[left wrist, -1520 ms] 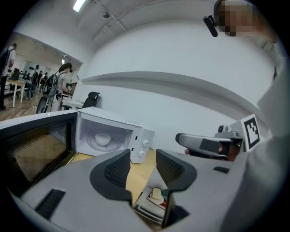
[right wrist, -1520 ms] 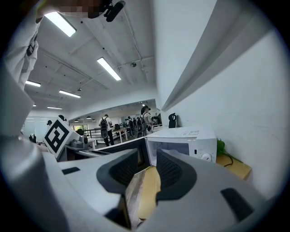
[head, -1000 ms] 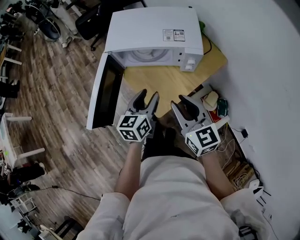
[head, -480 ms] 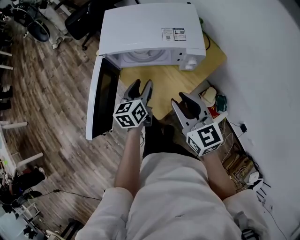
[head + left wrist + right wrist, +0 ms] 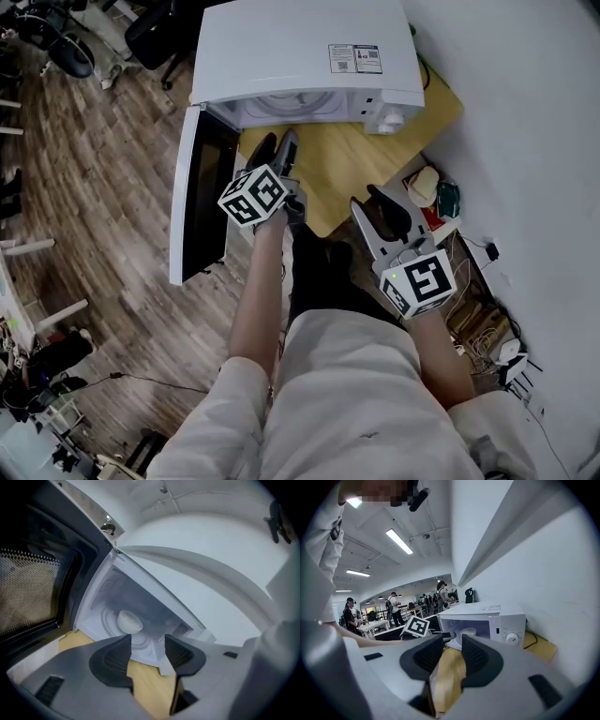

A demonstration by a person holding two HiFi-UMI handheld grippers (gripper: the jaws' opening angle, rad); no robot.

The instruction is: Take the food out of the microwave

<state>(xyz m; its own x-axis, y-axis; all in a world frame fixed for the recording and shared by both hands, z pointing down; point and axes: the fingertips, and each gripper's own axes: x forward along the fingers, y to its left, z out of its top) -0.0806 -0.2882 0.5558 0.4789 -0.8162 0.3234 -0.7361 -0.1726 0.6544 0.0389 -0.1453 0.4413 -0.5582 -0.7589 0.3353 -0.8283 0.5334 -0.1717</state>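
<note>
The white microwave stands on a wooden table with its door swung open to the left. A white bowl of food sits on the turntable inside; the same bowl shows in the right gripper view. My left gripper is at the mouth of the oven and points at the bowl from a short way off. Its jaws have just been opening wider, and nothing is between them. My right gripper hangs back over the table's near edge, open and empty.
The open door walls off the left side of the oven mouth. A white wall runs along the right, with small clutter and cables below the table's right end. Office chairs stand on the wood floor at the far left.
My left gripper has moved forward from the table's near edge to the oven mouth and rolled. The right gripper has drifted only slightly.
</note>
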